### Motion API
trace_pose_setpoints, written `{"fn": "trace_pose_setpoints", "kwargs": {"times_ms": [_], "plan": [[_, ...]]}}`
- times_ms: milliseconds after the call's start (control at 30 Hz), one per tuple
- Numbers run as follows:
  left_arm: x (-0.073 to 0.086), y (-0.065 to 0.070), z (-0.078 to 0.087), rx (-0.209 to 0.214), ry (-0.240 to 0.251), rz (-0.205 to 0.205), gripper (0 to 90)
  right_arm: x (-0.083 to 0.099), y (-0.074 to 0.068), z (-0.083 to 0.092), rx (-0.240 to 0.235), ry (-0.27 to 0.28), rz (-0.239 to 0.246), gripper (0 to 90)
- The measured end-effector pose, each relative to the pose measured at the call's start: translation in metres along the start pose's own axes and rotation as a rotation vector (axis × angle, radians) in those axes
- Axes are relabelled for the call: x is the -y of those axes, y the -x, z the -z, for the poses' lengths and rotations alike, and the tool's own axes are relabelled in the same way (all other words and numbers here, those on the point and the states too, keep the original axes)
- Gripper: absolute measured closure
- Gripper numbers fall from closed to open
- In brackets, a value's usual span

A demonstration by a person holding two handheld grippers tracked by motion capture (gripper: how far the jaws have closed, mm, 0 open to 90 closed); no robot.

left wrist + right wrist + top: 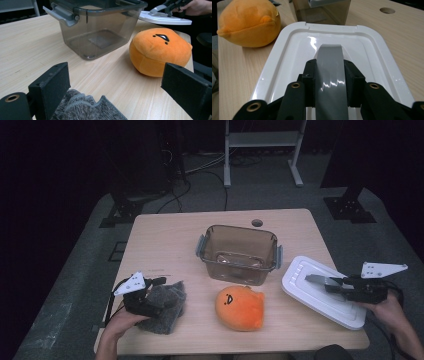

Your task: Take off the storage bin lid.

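A white lid lies flat at the table's right edge. My right gripper is shut on its grey handle. Near the front left is a grey knitted cloth. My left gripper hangs over it, open, with the cloth low between its jaws. An orange plush sits front centre. Behind it stands an empty clear brown container with grey latches.
A round cable hole is in the table's far edge. A white rack and black stand feet are on the floor behind. Bare wood lies left of the container.
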State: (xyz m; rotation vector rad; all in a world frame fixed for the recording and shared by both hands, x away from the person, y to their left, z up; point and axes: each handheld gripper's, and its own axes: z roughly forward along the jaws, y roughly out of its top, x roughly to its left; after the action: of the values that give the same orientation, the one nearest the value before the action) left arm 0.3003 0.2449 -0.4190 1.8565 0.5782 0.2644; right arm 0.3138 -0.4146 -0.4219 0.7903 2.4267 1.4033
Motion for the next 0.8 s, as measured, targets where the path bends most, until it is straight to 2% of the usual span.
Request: {"fn": "trace_pose_setpoints", "kwargs": {"times_ms": [200,400,800], "plan": [[0.000,0.000,0.000,0.000,0.000,0.000,7.2,0.010,-0.003,-0.010,-0.018,0.007,-0.020,66.2],[0.000,0.000,0.000,0.004,-0.002,0.003,7.2,0.017,-0.006,-0.022,-0.031,-0.010,-0.025,66.1],[0.000,0.000,0.000,0.009,-0.003,0.000,7.2,0.030,-0.011,-0.035,-0.042,-0.014,-0.044,66.0]]}}
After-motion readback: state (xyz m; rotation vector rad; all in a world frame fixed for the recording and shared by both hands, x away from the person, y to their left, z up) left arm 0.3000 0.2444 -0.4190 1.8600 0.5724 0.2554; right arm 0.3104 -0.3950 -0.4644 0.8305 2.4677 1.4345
